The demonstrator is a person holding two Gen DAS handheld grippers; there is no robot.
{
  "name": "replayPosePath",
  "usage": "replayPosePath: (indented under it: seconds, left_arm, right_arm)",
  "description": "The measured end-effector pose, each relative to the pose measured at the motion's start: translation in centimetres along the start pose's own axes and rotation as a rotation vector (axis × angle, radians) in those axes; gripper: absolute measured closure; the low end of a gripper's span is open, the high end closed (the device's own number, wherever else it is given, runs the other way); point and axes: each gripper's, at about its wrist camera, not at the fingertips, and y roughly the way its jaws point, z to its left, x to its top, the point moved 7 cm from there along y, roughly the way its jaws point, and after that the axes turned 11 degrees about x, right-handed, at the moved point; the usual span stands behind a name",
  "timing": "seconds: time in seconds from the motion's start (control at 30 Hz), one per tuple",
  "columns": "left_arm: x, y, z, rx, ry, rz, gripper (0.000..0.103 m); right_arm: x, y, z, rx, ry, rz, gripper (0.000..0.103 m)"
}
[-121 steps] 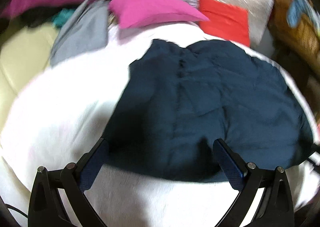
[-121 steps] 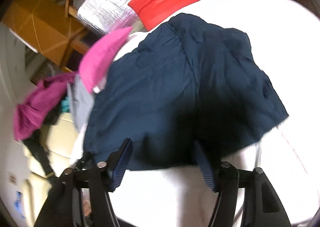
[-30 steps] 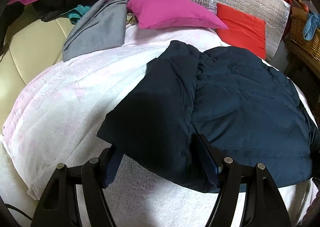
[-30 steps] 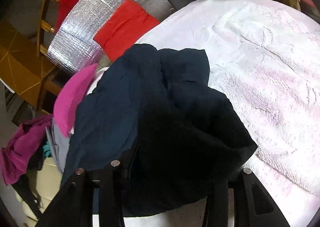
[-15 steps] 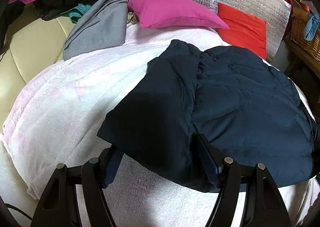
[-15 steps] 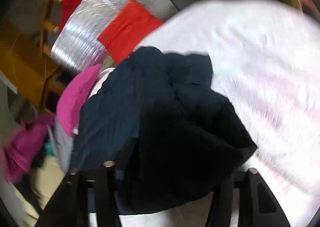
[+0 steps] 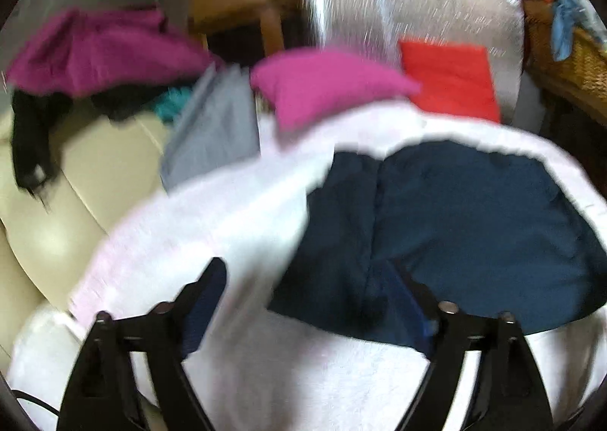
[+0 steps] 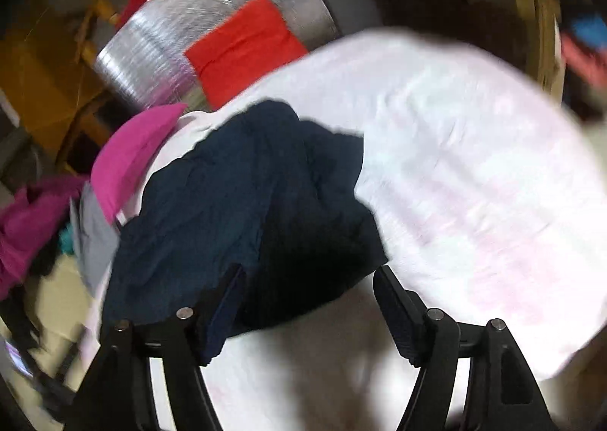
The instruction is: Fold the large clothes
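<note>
A dark navy padded garment [image 7: 455,230] lies folded on a white blanket [image 7: 212,226]; it also shows in the right wrist view [image 8: 242,211], lying on the white blanket [image 8: 474,165]. My left gripper [image 7: 307,302] is open and empty, its jaws wide apart just in front of the garment's near left corner. My right gripper [image 8: 307,302] is open and empty, a little back from the garment's near edge. Both views are motion-blurred.
A pink pillow [image 7: 326,82], a grey garment [image 7: 216,135] and a magenta garment [image 7: 98,47] lie at the back left. A red cloth [image 7: 447,78] rests on a silver foil board [image 7: 409,10]. A wicker basket [image 7: 569,63] stands at the right.
Both grippers have pulled back from the navy garment. The right gripper, which had the dark fabric bunched between its jaws, has let go and now stands open.
</note>
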Motion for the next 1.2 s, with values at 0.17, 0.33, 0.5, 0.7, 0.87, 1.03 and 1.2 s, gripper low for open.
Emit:
replayPosePath:
  seconds: [0.17,0.33,0.5,0.7,0.87,1.03,1.2]
  left_arm:
    - [3.8,-8.2,1.2,0.013,0.02,-0.138,0.003]
    - [5.1,-15.0,2.4,-0.021,0.006,-0.21,0.002]
    - [5.3,-18.1,3.5,-0.036,-0.013,-0.21,0.002]
    - [5.5,-21.3,4.7,-0.006,-0.044,-0.238,0.002]
    - [5.7,-23.3,6.0,0.005,-0.075,-0.263,0.002]
    - [6.0,-24.8,6.6,0.016,-0.096,-0.281,0.002]
    - [6.1,-26.0,6.4,0.038,-0.098,-0.29,0.002]
  right_arm:
    - [0.6,-5.3,5.9,-0.021,-0.215,-0.048,0.021]
    - [-0.5,-9.9,11.4,0.006,-0.356,-0.095,0.015]
    - [-1.1,-14.4,13.9,-0.007,-0.405,-0.175,0.013]
    - [-1.6,-17.2,15.7,0.012,-0.403,-0.209,0.002]
    - [-1.6,-19.2,16.8,0.014,-0.414,-0.269,0.002]
    - [-1.3,-20.7,17.4,0.04,-0.403,-0.314,0.002]
    - [-1.6,-20.7,17.3,0.056,-0.389,-0.302,0.002]
